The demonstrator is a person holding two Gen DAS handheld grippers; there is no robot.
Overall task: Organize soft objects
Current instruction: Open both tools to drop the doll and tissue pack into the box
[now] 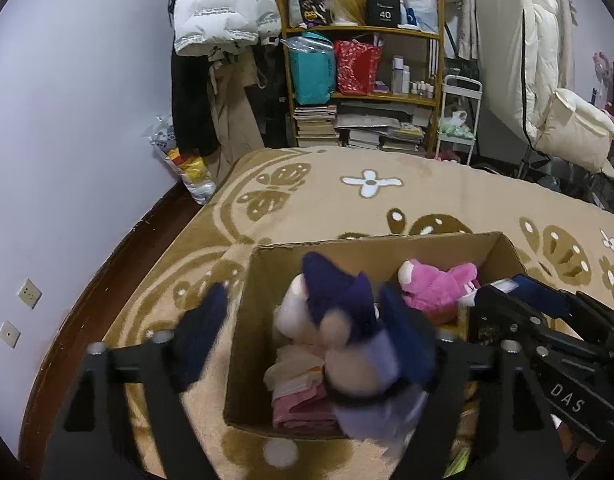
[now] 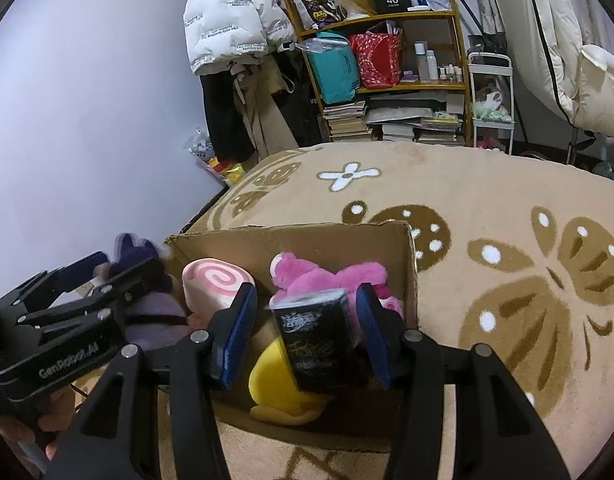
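An open cardboard box (image 1: pixel 387 246) (image 2: pixel 307 234) stands on a beige patterned blanket (image 1: pixel 387 196). In it lie a pink plush (image 1: pixel 439 286) (image 2: pixel 327 276), a pink-swirl cushion (image 2: pixel 217 284), a yellow plush (image 2: pixel 275 380) and pink folded cloth (image 1: pixel 303 404). My left gripper (image 1: pixel 303 300) is open above the box's left half. A blurred purple-and-white plush (image 1: pixel 359 344) (image 2: pixel 155 312) sits loose between its fingers. My right gripper (image 2: pixel 307 316) (image 1: pixel 519 304) hovers over the box's right half, shut on a black packet (image 2: pixel 317 340).
A bare wall runs along the left, with bags (image 1: pixel 187 168) on the floor at its foot. Behind the blanket stand a loaded wooden shelf (image 1: pixel 363 32), a hanging white jacket (image 1: pixel 223 4), a white trolley (image 1: pixel 459 120) and white bedding (image 1: pixel 539 60).
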